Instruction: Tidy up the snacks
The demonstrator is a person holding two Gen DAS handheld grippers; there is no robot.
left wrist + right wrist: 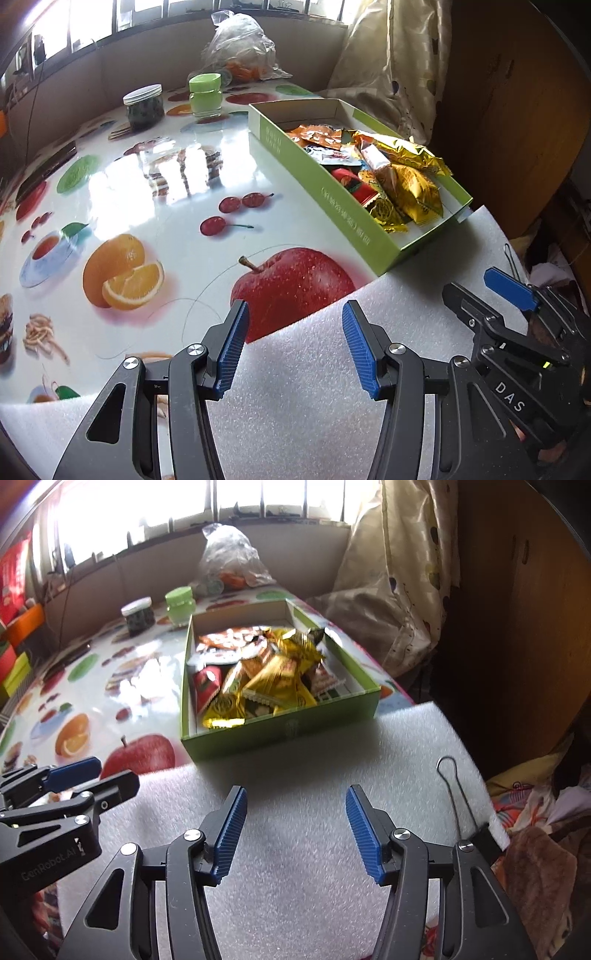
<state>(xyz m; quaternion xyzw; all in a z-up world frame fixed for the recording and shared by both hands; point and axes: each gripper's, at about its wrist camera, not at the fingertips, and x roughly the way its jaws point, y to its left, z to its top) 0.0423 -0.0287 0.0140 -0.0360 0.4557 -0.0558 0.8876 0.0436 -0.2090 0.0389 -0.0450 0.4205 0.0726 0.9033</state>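
Snack packets (258,675) heaped in green box (280,731), far edge of foam sheet (314,849) on tabletop. Left claw (295,345), right claw (295,830) both agape, empty. Foil wrappers light, crinkly, slippery; pinch crimped ends.

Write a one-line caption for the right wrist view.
Open right gripper over white foam sheet, facing green snack box.

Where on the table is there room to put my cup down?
Bare tabletop lies left of the green box, in front of the dark jar and green jar. The white foam sheet before the box is bare too, between the open grippers. The box itself is crowded with snack packets.
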